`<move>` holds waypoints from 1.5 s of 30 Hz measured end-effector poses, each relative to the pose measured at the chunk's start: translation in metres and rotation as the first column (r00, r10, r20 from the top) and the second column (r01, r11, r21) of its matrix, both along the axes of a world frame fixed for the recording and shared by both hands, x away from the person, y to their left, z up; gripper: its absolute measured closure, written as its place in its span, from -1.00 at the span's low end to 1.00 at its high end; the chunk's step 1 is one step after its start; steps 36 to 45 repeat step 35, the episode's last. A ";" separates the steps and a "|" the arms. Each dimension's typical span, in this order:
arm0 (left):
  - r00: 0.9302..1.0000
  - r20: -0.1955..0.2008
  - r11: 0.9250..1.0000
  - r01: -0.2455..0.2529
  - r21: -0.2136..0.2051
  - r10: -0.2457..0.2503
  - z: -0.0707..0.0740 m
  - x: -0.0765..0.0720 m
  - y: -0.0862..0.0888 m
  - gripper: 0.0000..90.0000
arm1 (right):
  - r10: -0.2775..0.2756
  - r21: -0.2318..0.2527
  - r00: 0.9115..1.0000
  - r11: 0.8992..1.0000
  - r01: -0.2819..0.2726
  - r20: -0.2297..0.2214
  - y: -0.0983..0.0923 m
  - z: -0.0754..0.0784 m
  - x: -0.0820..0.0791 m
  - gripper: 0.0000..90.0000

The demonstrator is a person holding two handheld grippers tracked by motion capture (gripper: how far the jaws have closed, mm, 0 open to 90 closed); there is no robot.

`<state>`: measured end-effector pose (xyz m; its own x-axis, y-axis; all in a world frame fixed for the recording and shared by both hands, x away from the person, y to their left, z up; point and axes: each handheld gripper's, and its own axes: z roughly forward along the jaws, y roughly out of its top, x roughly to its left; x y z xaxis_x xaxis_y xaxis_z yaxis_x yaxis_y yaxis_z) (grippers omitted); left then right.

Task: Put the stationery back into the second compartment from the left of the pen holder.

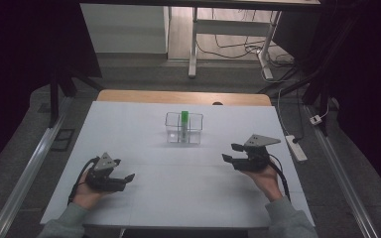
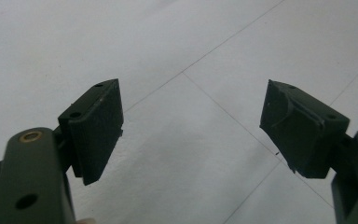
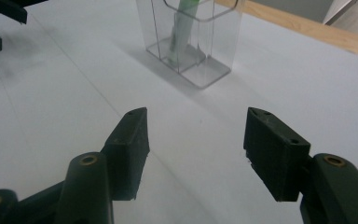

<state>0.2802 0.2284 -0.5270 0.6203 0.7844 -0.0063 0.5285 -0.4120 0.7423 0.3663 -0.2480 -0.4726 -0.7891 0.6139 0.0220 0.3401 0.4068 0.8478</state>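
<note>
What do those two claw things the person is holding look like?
Each gripper, left and right, is black with two chunky, blocky jaws. Brass-coloured rivets sit at the jaw joints. A grey three-cornered plate tops each one, and a black cable trails back. The person wears grey-green sleeves.

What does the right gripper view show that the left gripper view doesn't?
Right gripper view: a clear box with a green tube standing in it, the table's wooden edge, and the other tool far off at top left. Left gripper view: bare white table crossed by thin lines. Both: an open, empty tool, left and right, over that white surface.
</note>
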 end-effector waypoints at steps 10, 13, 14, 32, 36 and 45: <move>1.000 0.001 1.000 -0.004 -0.001 0.004 0.000 0.000 0.001 -0.53 | -0.004 -0.039 1.000 0.999 0.005 0.026 -0.024 -0.014 -0.026 -0.17; 1.000 0.001 1.000 -0.004 0.000 0.004 0.000 0.000 0.001 -0.53 | -0.008 -0.045 1.000 0.999 0.008 0.013 -0.030 -0.016 -0.031 -0.18; 1.000 0.002 1.000 -0.004 0.000 0.004 0.000 0.000 0.001 -0.53 | -0.010 -0.050 1.000 0.999 0.010 0.009 -0.032 -0.016 -0.032 -0.18; 1.000 0.003 1.000 -0.005 0.000 0.005 0.000 0.000 0.001 -0.53 | -0.016 -0.067 1.000 0.998 0.014 -0.020 -0.040 -0.022 -0.036 -0.19; 1.000 0.001 1.000 -0.001 -0.005 0.001 0.000 0.001 0.001 -0.53 | -0.013 -0.069 1.000 0.998 0.012 -0.021 -0.039 -0.022 -0.036 -0.20; 1.000 0.001 1.000 -0.001 -0.005 0.001 0.000 0.001 0.001 -0.53 | -0.013 -0.069 1.000 0.998 0.012 -0.021 -0.039 -0.022 -0.036 -0.20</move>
